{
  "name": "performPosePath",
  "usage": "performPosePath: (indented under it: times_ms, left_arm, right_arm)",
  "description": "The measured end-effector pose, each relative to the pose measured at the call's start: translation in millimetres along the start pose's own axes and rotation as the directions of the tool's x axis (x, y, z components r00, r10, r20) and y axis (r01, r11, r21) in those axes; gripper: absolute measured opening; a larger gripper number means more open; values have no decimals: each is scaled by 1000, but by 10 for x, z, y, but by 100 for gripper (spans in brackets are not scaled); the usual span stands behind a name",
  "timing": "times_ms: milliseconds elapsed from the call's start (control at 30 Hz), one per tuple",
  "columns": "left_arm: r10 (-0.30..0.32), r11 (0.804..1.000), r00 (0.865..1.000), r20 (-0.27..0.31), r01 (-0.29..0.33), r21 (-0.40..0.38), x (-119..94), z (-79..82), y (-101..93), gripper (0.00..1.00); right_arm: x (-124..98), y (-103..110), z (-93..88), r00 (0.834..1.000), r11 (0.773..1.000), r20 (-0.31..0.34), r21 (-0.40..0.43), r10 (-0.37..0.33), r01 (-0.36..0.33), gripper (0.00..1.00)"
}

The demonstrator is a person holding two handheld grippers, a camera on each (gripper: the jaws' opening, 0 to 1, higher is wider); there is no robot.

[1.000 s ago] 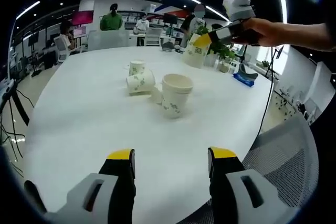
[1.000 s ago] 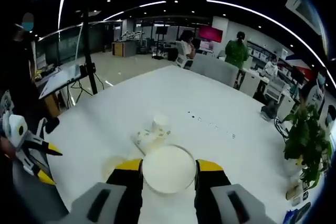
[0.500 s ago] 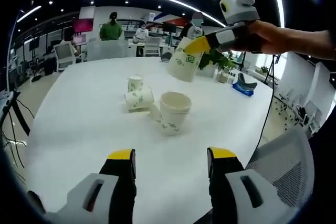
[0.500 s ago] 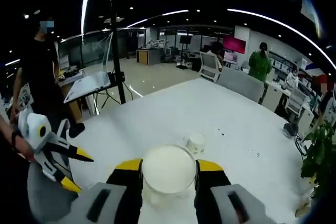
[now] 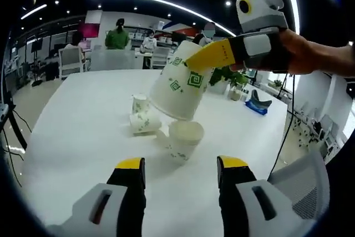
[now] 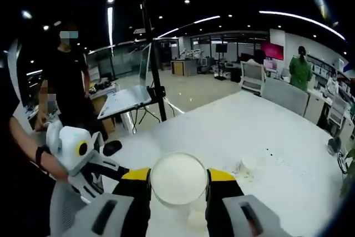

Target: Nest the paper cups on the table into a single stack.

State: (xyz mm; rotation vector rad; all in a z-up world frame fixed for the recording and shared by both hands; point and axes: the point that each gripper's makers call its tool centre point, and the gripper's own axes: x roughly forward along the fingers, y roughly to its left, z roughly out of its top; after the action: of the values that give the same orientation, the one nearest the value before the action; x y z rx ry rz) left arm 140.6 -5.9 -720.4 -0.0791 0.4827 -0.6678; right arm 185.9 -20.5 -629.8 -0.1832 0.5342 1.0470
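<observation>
In the left gripper view, the left gripper (image 5: 180,171) rises from the bottom edge with its yellow-tipped jaws apart and nothing between them, hovering above the near part of the white desk (image 5: 72,137). Just beyond the jaws, at the centre of the frame, an upright stack of paper cups (image 5: 183,140) stands on the desk with its mouth open to the top. To its left lies a tipped cup (image 5: 145,122) on its side, and just behind that one stands a small upright cup (image 5: 139,103). From the upper right the right gripper (image 5: 213,56) reaches in, held by a person's hand (image 5: 316,54); its yellow jaws are clamped on a held cup (image 5: 178,86) with green square marks, tilted and hanging in the air just over the stack, not touching it. A mesh chair (image 5: 305,184) sits at the lower right, and people stand by desks in the far upper left.

In the right gripper view, the right gripper's own jaws rise from the bottom centre, closed on the rim of the held cup, whose white inside faces the camera. The left gripper shows at lower left, jaws apart, held by a hand. Part of the stack peeps out beneath the held cup. A person in black (image 6: 69,90) stands at the left beside a tripod stand (image 6: 150,81).
</observation>
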Motion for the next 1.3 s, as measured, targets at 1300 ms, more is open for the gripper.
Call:
performPosePath:
  times_ms: [1300]
  left_arm:
    - [-53, 986, 984, 170, 25, 163, -196, 468, -129, 20]
  right_arm:
    - [-5, 348, 118, 935, 894, 125, 276, 331, -353, 37]
